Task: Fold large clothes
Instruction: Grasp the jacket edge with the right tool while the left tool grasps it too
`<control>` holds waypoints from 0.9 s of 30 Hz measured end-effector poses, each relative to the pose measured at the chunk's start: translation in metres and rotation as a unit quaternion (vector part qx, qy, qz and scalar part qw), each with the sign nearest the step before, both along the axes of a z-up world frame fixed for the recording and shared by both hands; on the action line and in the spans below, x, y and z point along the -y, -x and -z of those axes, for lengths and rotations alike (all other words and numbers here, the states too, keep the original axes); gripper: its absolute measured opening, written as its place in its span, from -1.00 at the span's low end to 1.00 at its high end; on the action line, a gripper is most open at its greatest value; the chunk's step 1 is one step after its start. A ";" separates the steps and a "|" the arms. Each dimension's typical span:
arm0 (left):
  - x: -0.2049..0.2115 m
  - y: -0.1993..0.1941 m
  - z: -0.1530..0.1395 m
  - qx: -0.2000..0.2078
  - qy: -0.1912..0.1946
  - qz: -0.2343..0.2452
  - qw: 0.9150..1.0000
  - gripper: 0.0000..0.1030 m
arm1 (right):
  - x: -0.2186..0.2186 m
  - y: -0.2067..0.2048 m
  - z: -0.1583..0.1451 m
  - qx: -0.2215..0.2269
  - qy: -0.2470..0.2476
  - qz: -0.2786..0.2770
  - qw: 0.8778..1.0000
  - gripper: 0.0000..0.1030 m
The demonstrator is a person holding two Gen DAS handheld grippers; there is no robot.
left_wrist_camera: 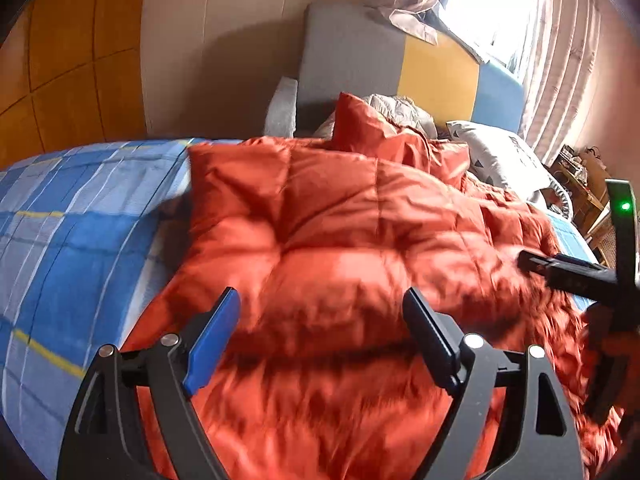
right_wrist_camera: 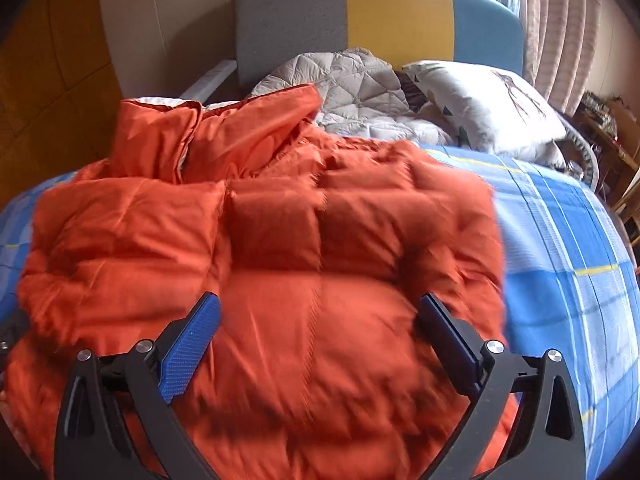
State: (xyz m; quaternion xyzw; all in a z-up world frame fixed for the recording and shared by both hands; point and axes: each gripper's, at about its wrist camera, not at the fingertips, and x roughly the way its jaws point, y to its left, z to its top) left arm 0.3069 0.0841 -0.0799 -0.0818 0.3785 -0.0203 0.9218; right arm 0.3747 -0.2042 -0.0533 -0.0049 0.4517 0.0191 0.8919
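Observation:
A puffy orange quilted jacket [left_wrist_camera: 328,240] lies spread on the bed, its collar end bunched up toward the headboard. In the left wrist view my left gripper [left_wrist_camera: 322,312] hovers just above the jacket's near part, jaws wide open with nothing between them. The right gripper's black finger [left_wrist_camera: 560,272] reaches in from the right edge of that view. In the right wrist view the same jacket [right_wrist_camera: 280,248] fills the middle, and my right gripper [right_wrist_camera: 320,316] stands wide open over it, pads clear of the fabric.
The bed has a blue plaid sheet [left_wrist_camera: 72,232] [right_wrist_camera: 568,264]. A grey quilt [right_wrist_camera: 352,88] and a white pillow [right_wrist_camera: 480,104] lie by the grey, yellow and blue headboard [right_wrist_camera: 400,16]. Curtains [left_wrist_camera: 560,60] and a wooden stand [left_wrist_camera: 580,184] are at the right.

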 end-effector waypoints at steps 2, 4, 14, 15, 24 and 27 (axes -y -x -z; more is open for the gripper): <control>-0.009 0.022 -0.002 0.003 0.002 0.003 1.000 0.61 | 0.013 0.016 -0.006 -0.013 -0.006 -0.003 1.000 0.91; -0.022 0.043 -0.001 0.001 0.013 0.000 1.000 0.61 | 0.031 0.037 -0.010 -0.029 -0.011 -0.003 1.000 0.91; -0.089 0.147 0.010 -0.009 0.038 -0.024 0.999 0.56 | 0.108 0.158 0.009 -0.095 -0.055 0.001 0.994 0.69; -0.094 0.156 0.012 -0.012 0.040 -0.026 0.999 0.55 | 0.112 0.172 0.012 -0.101 -0.063 0.000 0.993 0.66; -0.109 0.216 0.042 -0.065 0.106 -0.029 0.992 0.25 | 0.129 0.241 0.023 -0.107 -0.127 -0.014 0.986 0.10; -0.100 0.227 0.043 -0.071 0.099 -0.007 0.993 0.07 | 0.127 0.248 0.024 -0.108 -0.130 -0.029 0.985 0.03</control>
